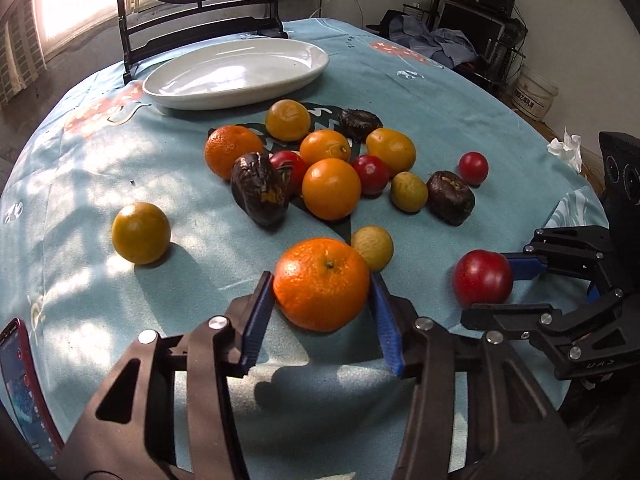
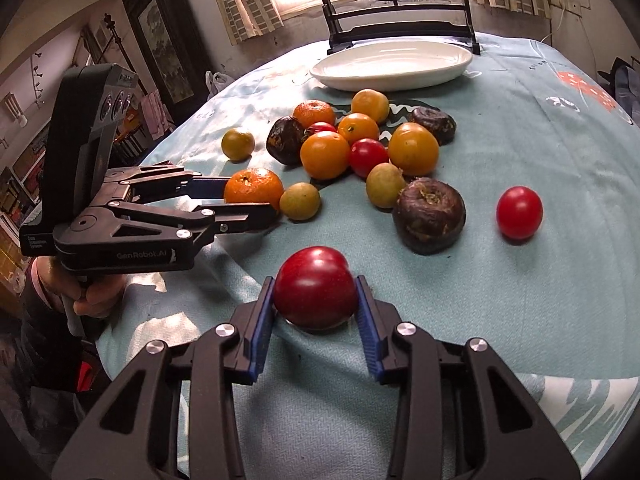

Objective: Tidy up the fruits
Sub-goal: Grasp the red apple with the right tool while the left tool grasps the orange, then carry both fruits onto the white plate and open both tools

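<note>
blue-padded left gripper (image 1: 322, 286) is being pinched on a round orange mandarin (image 1: 322, 284), right gripper (image 2: 316, 294) on a glossy red plum (image 2: 315, 287); lifting toward the far white oval plate (image 1: 240, 70) is being called for.

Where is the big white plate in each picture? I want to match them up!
Left wrist view: the white plate sits at the top, left of middle, behind the fruit pile, with nothing on it.
Right wrist view: the white plate sits at the top, right of middle, also behind the fruit.
Shared landmark: the dark wooden stand with the round persimmon painting rises right behind the plate in both.
</note>
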{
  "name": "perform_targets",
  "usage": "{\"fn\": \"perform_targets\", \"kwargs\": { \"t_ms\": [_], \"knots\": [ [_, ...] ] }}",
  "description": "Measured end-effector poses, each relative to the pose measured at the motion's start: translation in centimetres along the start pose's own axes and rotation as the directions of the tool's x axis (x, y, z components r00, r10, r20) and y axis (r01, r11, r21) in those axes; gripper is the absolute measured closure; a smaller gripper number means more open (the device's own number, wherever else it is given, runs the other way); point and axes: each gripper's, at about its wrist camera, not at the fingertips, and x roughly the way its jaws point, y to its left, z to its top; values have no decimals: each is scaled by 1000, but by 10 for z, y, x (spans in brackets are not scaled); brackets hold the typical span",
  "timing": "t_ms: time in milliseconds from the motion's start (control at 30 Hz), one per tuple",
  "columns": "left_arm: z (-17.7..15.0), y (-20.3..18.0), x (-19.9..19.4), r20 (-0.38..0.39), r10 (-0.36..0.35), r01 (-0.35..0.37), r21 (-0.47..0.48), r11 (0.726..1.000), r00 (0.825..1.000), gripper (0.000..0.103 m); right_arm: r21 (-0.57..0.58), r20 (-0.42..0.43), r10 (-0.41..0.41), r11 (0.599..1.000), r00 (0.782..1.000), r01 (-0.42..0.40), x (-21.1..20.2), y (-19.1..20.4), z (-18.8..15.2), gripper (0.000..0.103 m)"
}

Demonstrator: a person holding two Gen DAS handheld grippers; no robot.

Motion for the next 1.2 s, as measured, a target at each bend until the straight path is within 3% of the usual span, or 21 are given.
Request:
{"fn": "perform_targets", "kwargs": {
  "t_ms": [433,633,767,900,1033,1200],
  "knots": [
    [-8,8,-11,22,-32,34,-72,997,999,57,-4,10,2,1000,1000,-2,-2,0,1,64],
    [9,18,-30,94,-40,50,-114,992,995,57,-1,34,28,1000,999,-28,-11,1,14,64],
    [53,33,-40,181,-8,42,-181,983,983,57,21,134,22,999,991,-25,-22,-10,57,64],
    [109,60,-17,187,51,7,-293,956,981,57,61,190,-50,997,981,39,-10,-33,119,64],
    [155,87,22,114,119,-74,-341,937,986,57,71,165,-120,991,979,110,26,-55,180,64],
    [182,109,61,27,163,-145,-336,931,986,57,51,48,-171,984,984,169,89,-79,225,64]
  ]
}}
